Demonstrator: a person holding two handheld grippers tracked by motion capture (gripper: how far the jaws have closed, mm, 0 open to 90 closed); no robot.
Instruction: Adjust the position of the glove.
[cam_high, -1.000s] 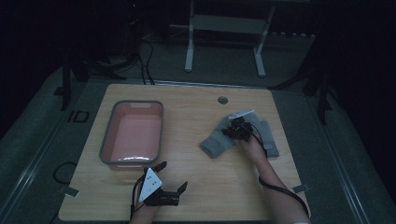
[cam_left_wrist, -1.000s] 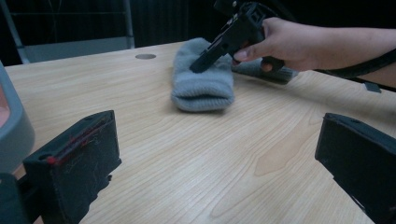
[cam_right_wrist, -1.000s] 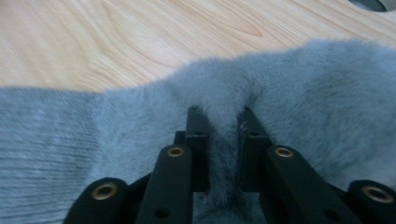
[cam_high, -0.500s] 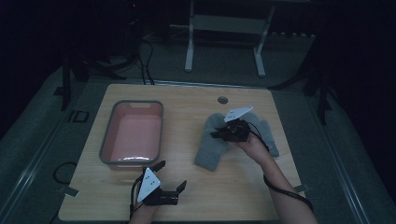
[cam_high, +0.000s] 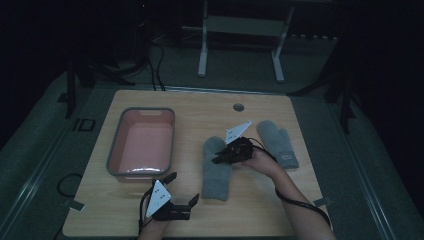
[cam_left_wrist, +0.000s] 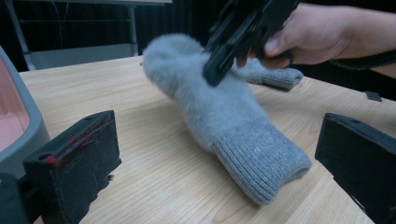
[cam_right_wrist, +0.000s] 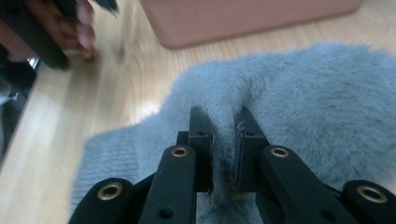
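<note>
A fold of the grey mitten, lying mid-table beside the pink tray, is pinched by the right gripper. The left gripper is held spread apart near the table's front edge.

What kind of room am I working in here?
Probably a dim lab or recording setup, not a home: a bare light wooden table, black cables on the floor, a metal stand behind, plus a pink plastic tub and grey knitted mittens.

Grey mitten dragged left, straightened.
</note>
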